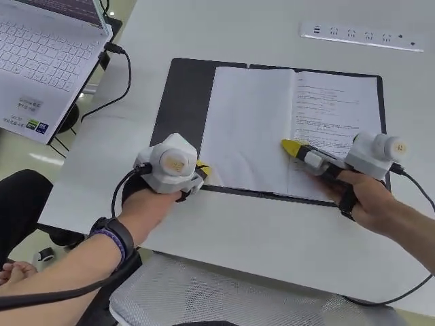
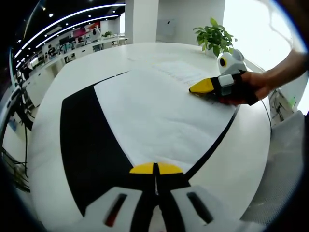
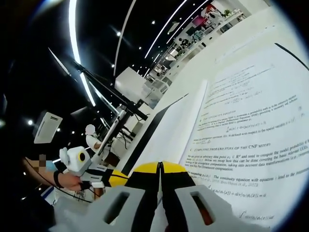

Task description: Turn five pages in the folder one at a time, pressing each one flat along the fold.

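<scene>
Folder (image 1: 182, 95) is laid open and flat on the white tabletop (image 1: 245, 234), mid-view from the head, black inner cover exposed at its left. A blank page (image 1: 245, 129) is spread over the left half; a printed page (image 1: 336, 109) lies on the right. The fold (image 1: 292, 102) runs between them.

R gripper (image 1: 289, 145) is held low over the folder, yellow tips laid on the paper at the fold, approx. halfway down the page. Its jaws are closed together and nothing is seen between them. From the right gripper view, tips are pointed along the fold, with text to the right.

L gripper (image 1: 202, 168) is rested at the folder's near edge, by the bottom-left corner of the blank page. Jaws are pressed tip to tip, with only a thin line left between them in the left gripper view. No paper is seen pinched.

Writing: printed page is set in small black type w/ numbered paras and equations. One heading is made out in the right gripper view, approx. "COMPUTING PROBABILITIES OF THE CNF MODEL"; the rest is too small to be read.

Laptop (image 1: 41, 61) is open at far left, stickers on the palm rest illegible, cable (image 1: 126, 75) plugged in at its side. A white power strip (image 1: 360, 35) is laid at the far right. A dark wristband (image 1: 117, 234) is worn on the left arm. A grey mesh chair (image 1: 224, 295) is seen below the tabletop edge. A potted plant (image 2: 215, 38) is noted in the left gripper view.
</scene>
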Demonstrator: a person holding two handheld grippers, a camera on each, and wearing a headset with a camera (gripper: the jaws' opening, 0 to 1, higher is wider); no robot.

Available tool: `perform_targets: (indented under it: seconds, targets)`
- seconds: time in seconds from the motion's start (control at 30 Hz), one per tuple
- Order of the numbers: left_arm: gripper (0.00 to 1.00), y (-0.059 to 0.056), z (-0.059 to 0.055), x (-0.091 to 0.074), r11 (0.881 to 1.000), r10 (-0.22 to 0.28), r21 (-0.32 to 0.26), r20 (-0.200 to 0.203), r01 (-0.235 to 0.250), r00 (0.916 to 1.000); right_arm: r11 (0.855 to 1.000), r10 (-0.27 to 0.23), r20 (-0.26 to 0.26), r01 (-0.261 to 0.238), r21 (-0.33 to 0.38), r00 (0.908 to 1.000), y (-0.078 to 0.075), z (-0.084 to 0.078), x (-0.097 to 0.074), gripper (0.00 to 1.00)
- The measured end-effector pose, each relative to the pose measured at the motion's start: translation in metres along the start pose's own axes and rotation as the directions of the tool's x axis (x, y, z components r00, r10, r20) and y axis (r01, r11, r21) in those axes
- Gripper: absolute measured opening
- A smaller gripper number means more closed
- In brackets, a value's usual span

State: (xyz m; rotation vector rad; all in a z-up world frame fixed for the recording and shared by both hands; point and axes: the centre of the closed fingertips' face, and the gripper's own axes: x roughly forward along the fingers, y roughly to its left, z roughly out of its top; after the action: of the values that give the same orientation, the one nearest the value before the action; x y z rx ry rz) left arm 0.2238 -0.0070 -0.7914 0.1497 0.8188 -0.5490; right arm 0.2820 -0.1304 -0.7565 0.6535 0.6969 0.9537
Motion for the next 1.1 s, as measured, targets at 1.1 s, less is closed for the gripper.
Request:
perform_targets:
  seconds: [1.1]
  targets:
    - [0.00, -0.007, 0.004, -0.006, 1.000, -0.008, 0.017, -0.004, 0.008, 1.0000, 1.000, 0.021, -0.069, -0.020, 0.017, 0.9974, 0.026, -0.054, -0.037, 0.00]
